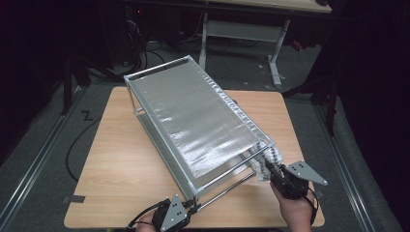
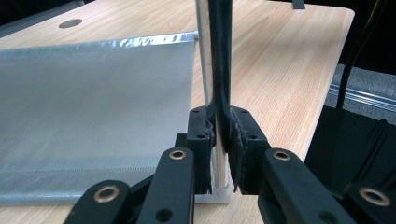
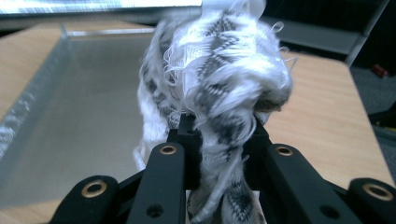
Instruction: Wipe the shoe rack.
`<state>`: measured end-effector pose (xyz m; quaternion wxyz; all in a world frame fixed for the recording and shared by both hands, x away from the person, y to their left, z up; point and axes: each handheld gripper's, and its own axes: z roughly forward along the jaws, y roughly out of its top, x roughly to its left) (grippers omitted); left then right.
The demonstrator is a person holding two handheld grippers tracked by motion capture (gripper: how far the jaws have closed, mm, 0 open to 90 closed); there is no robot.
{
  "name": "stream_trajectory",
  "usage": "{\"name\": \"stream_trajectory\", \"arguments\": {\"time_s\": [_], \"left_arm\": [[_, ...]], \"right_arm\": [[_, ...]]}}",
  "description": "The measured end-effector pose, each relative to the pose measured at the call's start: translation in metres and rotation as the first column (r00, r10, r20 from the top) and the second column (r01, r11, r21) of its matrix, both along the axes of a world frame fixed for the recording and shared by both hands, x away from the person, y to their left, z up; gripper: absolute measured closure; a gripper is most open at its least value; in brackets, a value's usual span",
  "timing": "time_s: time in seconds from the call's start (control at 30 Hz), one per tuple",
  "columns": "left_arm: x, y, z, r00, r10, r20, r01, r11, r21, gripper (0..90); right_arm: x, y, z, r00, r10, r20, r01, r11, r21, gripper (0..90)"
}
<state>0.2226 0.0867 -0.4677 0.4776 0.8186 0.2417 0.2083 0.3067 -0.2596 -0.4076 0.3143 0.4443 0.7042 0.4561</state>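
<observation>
So the left gripper (image 2: 219, 154) sits at the near edge of the counter (image 1: 121, 164), clenched tight on a thin metal post (image 2: 205, 70) at the near corner of the rack (image 1: 193, 111), with a black strap (image 2: 222, 56) pinched in there too. The rack itself is a silvery, fabric-lined frame lying diagonally from far left to near right. Over at its near right corner, the right gripper (image 1: 269, 171) is grasping a fuzzy white and black patterned cloth (image 3: 219, 74), bunched up right against the frame.

Dim, dark-edged surroundings; glare on the silver sheet (image 1: 193, 121); close cloth (image 3: 219, 65) blurred.
</observation>
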Motion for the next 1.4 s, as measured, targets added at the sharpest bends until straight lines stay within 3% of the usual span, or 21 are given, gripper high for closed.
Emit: {"name": "stream_trajectory", "arguments": {"time_s": [0.1,0.37,0.87,1.17,1.4], "left_arm": [[0.000,0.000,0.000,1.0000,0.000,0.000,0.000,1.0000,0.000,79.1],[0.000,-0.001,0.000,1.0000,-0.002,0.001,0.002,1.0000,0.001,79.2],[0.000,-0.001,0.000,1.0000,-0.002,-0.001,0.002,1.0000,0.000,79.2],[0.000,-0.001,0.000,1.0000,-0.003,-0.001,0.003,1.0000,0.000,79.2],[0.000,-0.001,0.000,1.0000,-0.002,0.000,0.002,1.0000,0.000,79.2]], "right_arm": [[-0.002,0.001,0.004,0.9998,-0.002,0.020,0.002,1.0000,0.002,75.6],[0.000,0.000,-0.001,1.0000,-0.005,0.003,0.005,1.0000,-0.006,75.6],[0.016,-0.004,-0.038,0.9914,-0.013,-0.130,0.004,0.9976,-0.069,75.7],[0.025,0.000,-0.064,0.9729,-0.015,-0.231,-0.014,0.9926,-0.121,75.7],[0.030,0.000,-0.078,0.9554,-0.017,-0.295,-0.024,0.9905,-0.135,75.6]]}}
